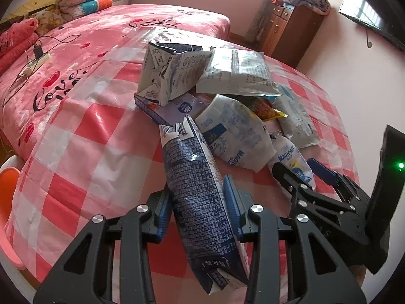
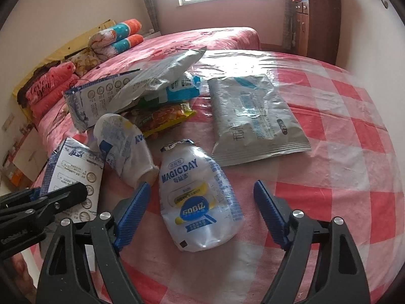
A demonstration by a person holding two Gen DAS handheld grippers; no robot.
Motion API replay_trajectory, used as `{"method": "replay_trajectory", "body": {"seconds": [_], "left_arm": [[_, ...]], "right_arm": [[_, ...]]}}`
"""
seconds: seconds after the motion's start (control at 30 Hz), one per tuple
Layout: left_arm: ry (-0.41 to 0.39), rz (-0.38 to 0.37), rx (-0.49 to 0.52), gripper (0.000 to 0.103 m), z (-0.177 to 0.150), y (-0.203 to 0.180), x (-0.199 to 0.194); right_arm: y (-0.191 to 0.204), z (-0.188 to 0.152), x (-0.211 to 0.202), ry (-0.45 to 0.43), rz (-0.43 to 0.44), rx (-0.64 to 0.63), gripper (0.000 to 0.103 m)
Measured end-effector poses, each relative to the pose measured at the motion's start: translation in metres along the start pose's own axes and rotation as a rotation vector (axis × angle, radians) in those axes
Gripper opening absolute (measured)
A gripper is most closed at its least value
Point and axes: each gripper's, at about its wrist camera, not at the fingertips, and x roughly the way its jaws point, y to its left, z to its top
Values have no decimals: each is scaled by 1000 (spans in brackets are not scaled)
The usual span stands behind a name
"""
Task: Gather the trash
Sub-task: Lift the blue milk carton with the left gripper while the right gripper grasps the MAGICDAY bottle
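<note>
The left hand-held gripper (image 1: 197, 202) is clamped on a dark blue carton (image 1: 200, 197) covered in fine white print, at the near edge of the checked surface (image 2: 354, 131). The right hand-held gripper (image 2: 202, 212) stands open around a flattened white bottle (image 2: 200, 197) reading "MAGICDAY", pads clear of it. Beside it lie a second "MAGICDAY" bottle (image 2: 124, 147) and a silver pouch (image 2: 255, 124).

We read "MAGICDAY" and "600亿" on the crushed white plastic drink bottle (image 2: 200, 200). The pink bedspread (image 1: 76, 58) carries black script "Love you", as does the folded pink blanket (image 2: 45, 88). Remaining package print is illegible.
</note>
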Motion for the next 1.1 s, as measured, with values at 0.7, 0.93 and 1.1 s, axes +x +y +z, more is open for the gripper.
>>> {"method": "replay_trajectory", "body": {"seconds": [0.7, 0.93, 1.1], "left_arm": [[-24, -152, 26, 39, -14, 44, -21], [-49, -175, 46, 39, -18, 57, -28], [-66, -195, 47, 38, -22, 65, -34]], "right_arm": [[29, -9, 2, 35, -145, -113, 66], [29, -14, -6, 36, -142, -57, 65], [33, -20, -19, 20, -131, -20, 65]]}}
